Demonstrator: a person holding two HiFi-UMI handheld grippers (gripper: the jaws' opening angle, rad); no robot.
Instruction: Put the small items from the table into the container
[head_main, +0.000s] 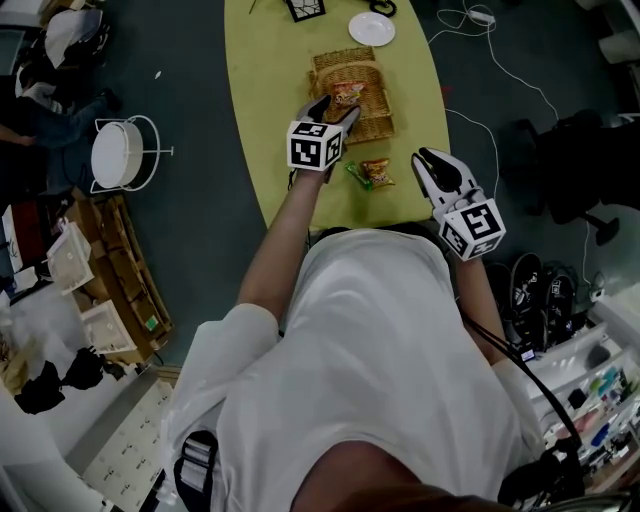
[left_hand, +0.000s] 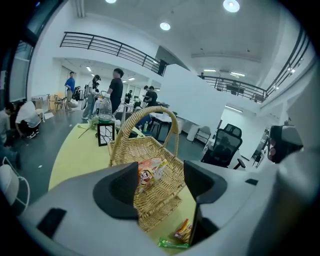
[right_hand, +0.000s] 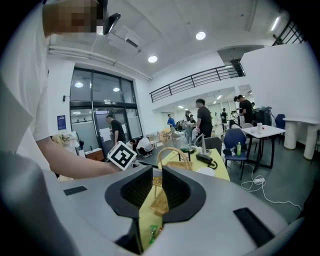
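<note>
A wicker basket (head_main: 372, 122) with a hoop handle stands on the yellow-green table (head_main: 270, 90). An orange snack packet (head_main: 347, 96) lies inside it. My left gripper (head_main: 335, 108) hovers over the basket's near side, jaws wide open. In the left gripper view the packet (left_hand: 149, 172) rests on the weave between the jaws, touching neither pad. A second orange packet (head_main: 379, 172) and a green wrapper (head_main: 357, 177) lie on the table in front of the basket. My right gripper (head_main: 428, 160) is to their right, its jaws nearly together with nothing between them.
A white plate (head_main: 371, 28) and a black-framed lantern (head_main: 305, 8) sit at the table's far end. The table's near edge is right in front of the person's body. Cables, chairs and shelving surround the table on the floor.
</note>
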